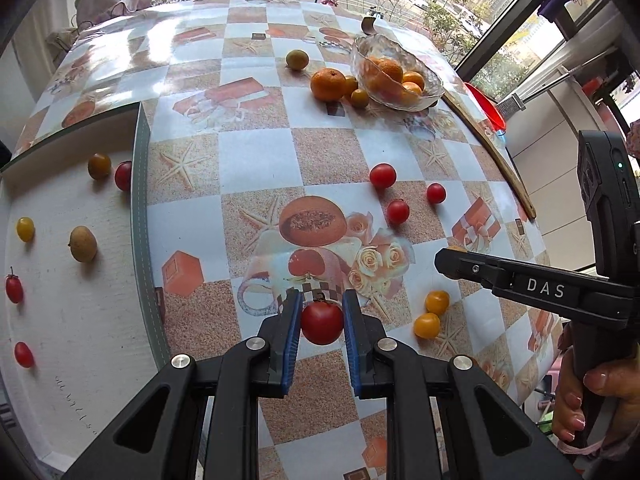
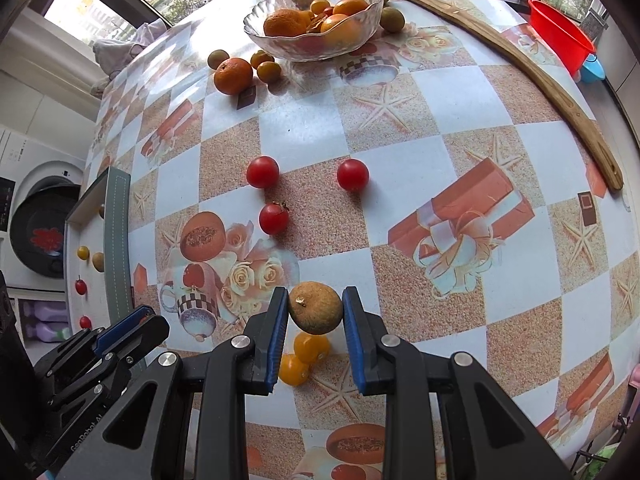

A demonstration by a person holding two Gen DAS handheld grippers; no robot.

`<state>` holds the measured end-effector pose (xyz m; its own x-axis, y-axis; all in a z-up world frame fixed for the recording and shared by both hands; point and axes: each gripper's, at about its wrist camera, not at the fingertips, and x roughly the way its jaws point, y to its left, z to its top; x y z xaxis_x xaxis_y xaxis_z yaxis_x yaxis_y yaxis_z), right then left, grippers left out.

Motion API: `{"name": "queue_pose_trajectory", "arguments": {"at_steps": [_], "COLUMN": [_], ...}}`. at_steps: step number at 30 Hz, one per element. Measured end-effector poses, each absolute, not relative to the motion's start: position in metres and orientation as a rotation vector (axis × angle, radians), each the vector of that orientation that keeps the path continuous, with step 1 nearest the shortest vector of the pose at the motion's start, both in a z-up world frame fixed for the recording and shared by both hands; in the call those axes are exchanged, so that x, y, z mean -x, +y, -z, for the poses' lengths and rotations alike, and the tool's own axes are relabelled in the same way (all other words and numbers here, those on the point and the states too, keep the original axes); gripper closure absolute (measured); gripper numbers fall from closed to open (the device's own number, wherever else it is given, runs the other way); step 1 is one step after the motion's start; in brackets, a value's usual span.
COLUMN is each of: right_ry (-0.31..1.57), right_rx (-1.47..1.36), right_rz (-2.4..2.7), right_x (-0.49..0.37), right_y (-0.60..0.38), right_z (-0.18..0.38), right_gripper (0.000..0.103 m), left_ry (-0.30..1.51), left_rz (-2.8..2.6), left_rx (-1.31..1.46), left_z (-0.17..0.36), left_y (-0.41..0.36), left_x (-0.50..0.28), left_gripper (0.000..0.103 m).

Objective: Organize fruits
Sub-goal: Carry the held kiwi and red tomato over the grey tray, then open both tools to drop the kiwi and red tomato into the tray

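- The left gripper (image 1: 321,312) has its jaws clamped on a red tomato (image 1: 322,323), held above the patterned cloth of the bench (image 1: 256,160).
- The right gripper (image 2: 315,310) has its jaws closed on a brown longan (image 2: 315,308); two yellow tomatoes (image 2: 306,356) lie on the bench just beneath it.
- Three loose red cherry tomatoes (image 2: 273,219) sit near the middle of the bench, a little apart from one another.
- A glass bowl (image 2: 316,46) at the far side holds oranges and small fruit; a large orange (image 2: 233,76) and a few small brownish fruits lie just beside it.
- At the left stands a white tray (image 1: 80,320) with a grey rim, carrying small red, yellow and brown fruits well apart from each other.
- A long wooden stick (image 2: 540,80) lies along the bench's right edge, with a red basin (image 2: 560,40) beyond it.
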<state>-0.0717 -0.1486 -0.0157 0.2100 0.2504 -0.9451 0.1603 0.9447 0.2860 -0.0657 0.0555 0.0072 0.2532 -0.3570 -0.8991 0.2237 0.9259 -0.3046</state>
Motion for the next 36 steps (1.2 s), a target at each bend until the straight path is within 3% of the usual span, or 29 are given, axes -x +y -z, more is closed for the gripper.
{"name": "queue_pose_trajectory", "arguments": {"at_steps": [17, 36], "right_ry": [1.373, 1.403], "right_rx": [-0.215, -0.078], "right_rz": [-0.286, -0.588], "right_x": [0.043, 0.043], "right_y": [-0.048, 0.094], "right_z": [0.004, 0.003], "right_gripper": [0.073, 0.073], "left_ry": [1.197, 1.198], "left_rz": [0.144, -0.151], "left_rx": [0.254, 0.344], "left_z": [-0.021, 0.001], "left_y": [0.152, 0.252], "left_x": [0.086, 0.128], "left_gripper": [0.081, 0.081]}}
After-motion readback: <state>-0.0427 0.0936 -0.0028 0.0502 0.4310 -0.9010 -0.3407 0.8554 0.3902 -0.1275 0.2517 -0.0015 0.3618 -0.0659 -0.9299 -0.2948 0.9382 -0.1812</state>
